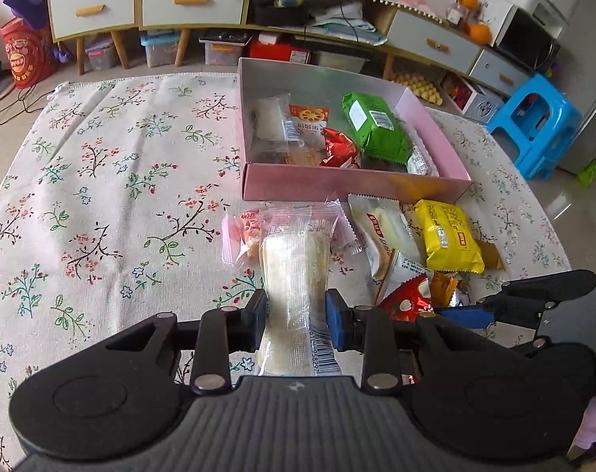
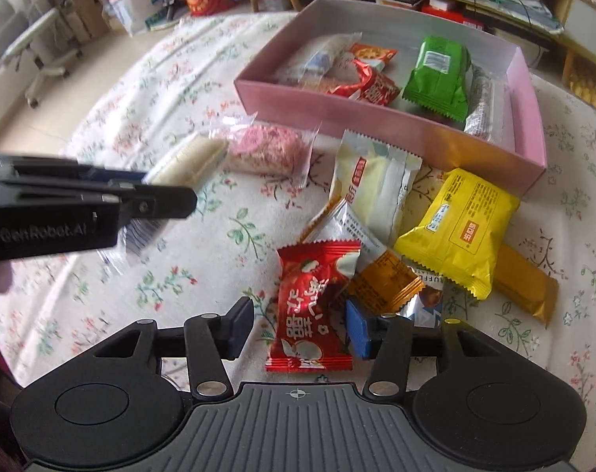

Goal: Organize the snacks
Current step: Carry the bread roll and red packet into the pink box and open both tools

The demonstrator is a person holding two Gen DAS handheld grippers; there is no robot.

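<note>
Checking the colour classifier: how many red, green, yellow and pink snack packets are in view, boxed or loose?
Red: 2, boxed red packet and loose red packet
Green: 1, green packet
Yellow: 1, yellow packet
Pink: 1, pink packet
Total: 5

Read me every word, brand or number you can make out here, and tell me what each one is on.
"GenRobot.AI": side of the left hand-held gripper.
"RUFFL", cut off: wrapper under the orange packet.
"958297", barcode digits: clear cake packet.
Chinese print on the red candy, yellow packet and green packet: too small or blurred.
</note>
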